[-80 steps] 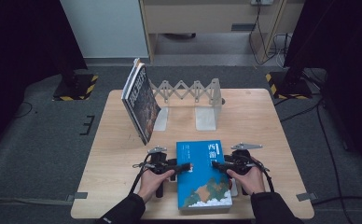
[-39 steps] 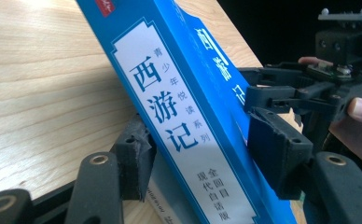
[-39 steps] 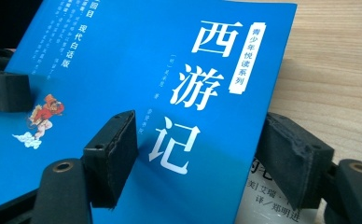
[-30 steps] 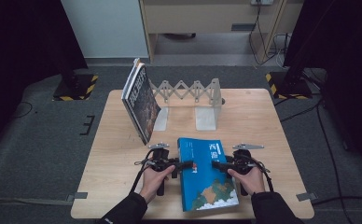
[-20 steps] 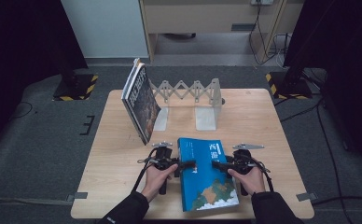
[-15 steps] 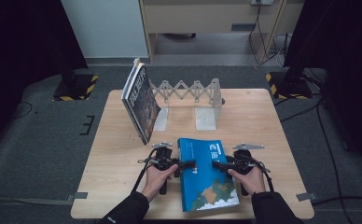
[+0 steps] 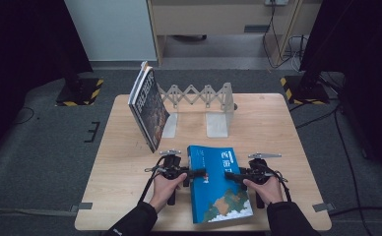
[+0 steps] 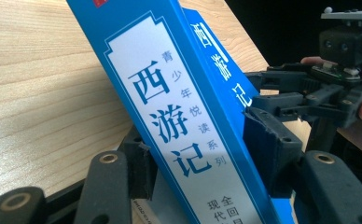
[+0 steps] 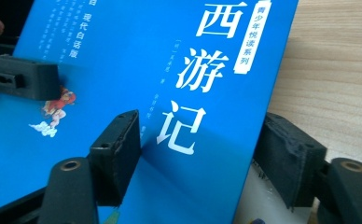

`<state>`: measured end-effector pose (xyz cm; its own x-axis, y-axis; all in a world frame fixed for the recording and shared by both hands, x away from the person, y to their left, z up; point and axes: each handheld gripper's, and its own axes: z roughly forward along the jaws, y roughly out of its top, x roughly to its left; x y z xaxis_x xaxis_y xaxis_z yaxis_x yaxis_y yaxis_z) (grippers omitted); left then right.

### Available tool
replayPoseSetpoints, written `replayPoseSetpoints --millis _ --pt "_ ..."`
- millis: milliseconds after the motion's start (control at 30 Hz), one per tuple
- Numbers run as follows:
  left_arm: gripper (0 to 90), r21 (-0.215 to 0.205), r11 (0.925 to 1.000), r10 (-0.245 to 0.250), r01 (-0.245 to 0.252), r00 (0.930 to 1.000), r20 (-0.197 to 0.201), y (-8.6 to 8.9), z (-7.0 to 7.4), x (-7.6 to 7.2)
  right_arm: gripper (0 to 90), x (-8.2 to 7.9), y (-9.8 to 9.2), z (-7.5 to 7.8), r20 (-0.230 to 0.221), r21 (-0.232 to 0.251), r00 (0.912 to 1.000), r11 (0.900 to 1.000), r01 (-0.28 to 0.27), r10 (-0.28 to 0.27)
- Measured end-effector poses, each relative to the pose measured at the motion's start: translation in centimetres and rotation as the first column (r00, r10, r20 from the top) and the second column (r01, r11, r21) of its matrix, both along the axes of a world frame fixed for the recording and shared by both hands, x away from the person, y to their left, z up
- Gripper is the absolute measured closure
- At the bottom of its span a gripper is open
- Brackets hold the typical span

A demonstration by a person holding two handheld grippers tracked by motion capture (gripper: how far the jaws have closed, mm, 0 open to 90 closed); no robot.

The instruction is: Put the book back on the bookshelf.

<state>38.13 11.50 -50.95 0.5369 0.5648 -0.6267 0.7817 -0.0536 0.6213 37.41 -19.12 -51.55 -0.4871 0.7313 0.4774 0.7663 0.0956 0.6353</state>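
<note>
Two grippers — left gripper (image 7: pixel 195 173) and right gripper (image 7: pixel 232 175) — each pinch the blue book (image 7: pixel 217 183) between their jaws (one side each), lifted but not yet on the rack (image 7: pixel 199 94).

Grey carpet floor (image 7: pixel 41 162), pale wall (image 7: pixel 108 27), wood cabinet (image 7: pixel 218 17) behind.

Open table at the sides, crowded down the middle

The blue book (image 7: pixel 217 183) fills the near centre, both grippers clamped on its edges; behind it the white folding rack (image 7: pixel 199 105) and the leaning dark book (image 7: pixel 148 107) block the far middle; bare wooden table (image 7: pixel 287 123) lies open right, and along the left edge.
</note>
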Motion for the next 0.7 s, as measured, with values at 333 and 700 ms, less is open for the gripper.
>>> replayPoseSetpoints --millis 333,700 --pt "48.6 0.035 0.9994 0.004 -0.006 0.9984 0.057 0.3 1.5 0.1 40.1 0.7 0.4 0.5 0.037 0.015 0.9992 1.000 -0.014 0.013" --pt "51.9 0.024 0.9991 0.031 -0.034 0.9931 0.113 0.6 3.4 0.5 54.8 0.7 -0.3 2.0 0.164 0.074 0.9863 0.997 0.002 -0.014"
